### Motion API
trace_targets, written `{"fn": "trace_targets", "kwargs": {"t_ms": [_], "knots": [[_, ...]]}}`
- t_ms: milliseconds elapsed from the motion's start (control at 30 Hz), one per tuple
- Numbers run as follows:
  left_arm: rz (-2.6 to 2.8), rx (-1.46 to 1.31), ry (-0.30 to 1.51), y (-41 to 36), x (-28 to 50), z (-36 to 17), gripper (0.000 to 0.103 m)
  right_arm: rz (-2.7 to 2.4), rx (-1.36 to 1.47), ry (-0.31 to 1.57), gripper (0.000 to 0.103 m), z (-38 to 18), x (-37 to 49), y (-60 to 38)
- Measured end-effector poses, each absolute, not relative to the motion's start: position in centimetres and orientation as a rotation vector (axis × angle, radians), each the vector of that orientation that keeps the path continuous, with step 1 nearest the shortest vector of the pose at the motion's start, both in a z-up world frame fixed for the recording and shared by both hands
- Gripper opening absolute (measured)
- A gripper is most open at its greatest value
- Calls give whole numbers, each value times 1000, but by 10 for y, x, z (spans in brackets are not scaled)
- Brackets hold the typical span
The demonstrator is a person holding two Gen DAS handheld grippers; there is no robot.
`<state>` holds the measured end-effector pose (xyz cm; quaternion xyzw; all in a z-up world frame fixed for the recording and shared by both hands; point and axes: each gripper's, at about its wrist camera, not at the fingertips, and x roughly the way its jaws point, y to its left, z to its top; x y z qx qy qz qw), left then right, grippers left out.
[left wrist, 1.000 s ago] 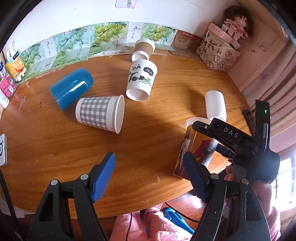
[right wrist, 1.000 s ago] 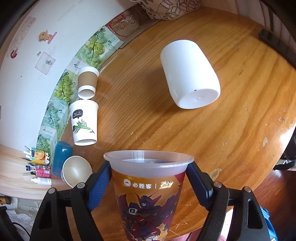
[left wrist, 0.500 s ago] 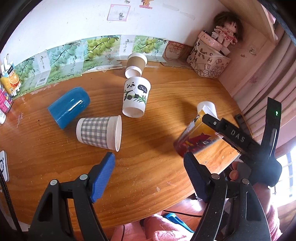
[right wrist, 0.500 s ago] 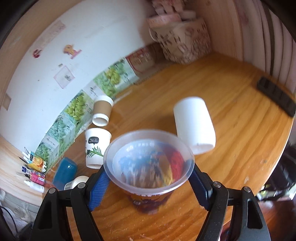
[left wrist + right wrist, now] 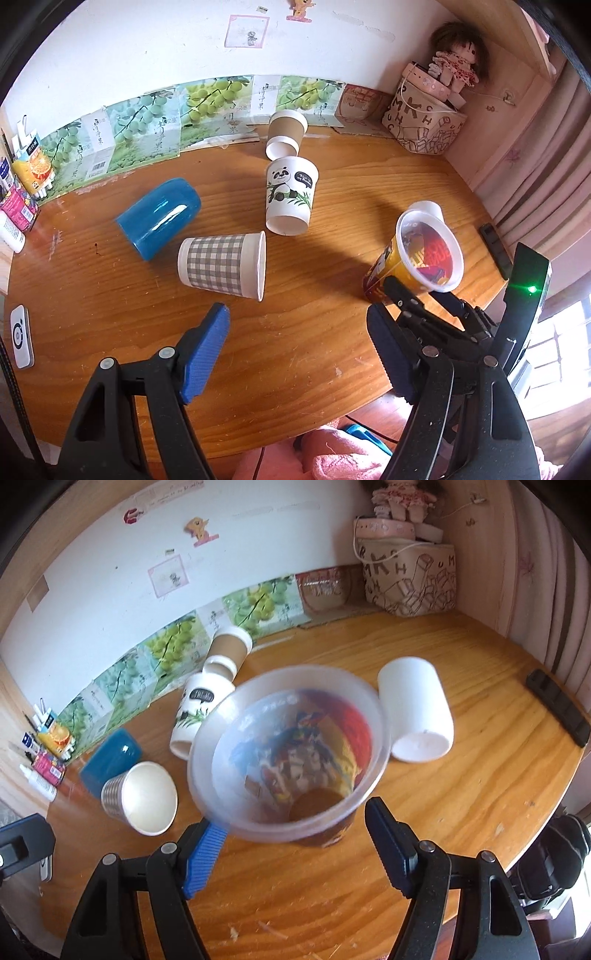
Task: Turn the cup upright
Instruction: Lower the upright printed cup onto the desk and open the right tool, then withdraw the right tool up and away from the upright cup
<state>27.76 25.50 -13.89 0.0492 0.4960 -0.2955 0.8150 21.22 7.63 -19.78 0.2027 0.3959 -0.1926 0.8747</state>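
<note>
Legible text is limited. Basket (image 5: 424,125) at the counter's far right corner: hand-drawn capitals, "M", "K", "H", "C" readable in the left view, "M K H" in the right view. Grape-print cartons (image 5: 207,99) along the wall: Chinese characters, "清" among them. Panda cup (image 5: 290,194): dark speech bubble, lettering too small to read. Printed cup (image 5: 291,753): graphics blurred, unreadable.

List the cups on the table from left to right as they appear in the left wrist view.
Blue cup → checked cup → panda cup → printed plastic cup between the right claw's fingers. The brown cup and the white cup overlap others, so I leave them out.
</note>
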Motion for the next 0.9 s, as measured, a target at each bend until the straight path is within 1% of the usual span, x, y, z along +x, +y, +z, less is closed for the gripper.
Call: {"fn": "trace_targets", "kwargs": {"t_ms": [167,333,467,567,633,700,900], "knots": [[-630,121,1066,257,273,-142,80,-360,434,840,76,-203,206,86],[-628,120,1070,257,269,-141,80,-314,478,899,76,-206,199,90],[-619,136,1066,252,263,-140,80,-294,445,949,76,-201,190,91],[-636,173,1047,244,255,-136,80,-275,373,982,76,-188,177,89],[-634,182,1022,240,248,-130,80,-266,315,1010,80,-180,167,85],[-631,176,1006,236,243,-126,80,-259,271,1030,80,-170,153,78],[-573,143,960,224,222,-111,80,-216,201,1034,83,-133,120,59]]}}
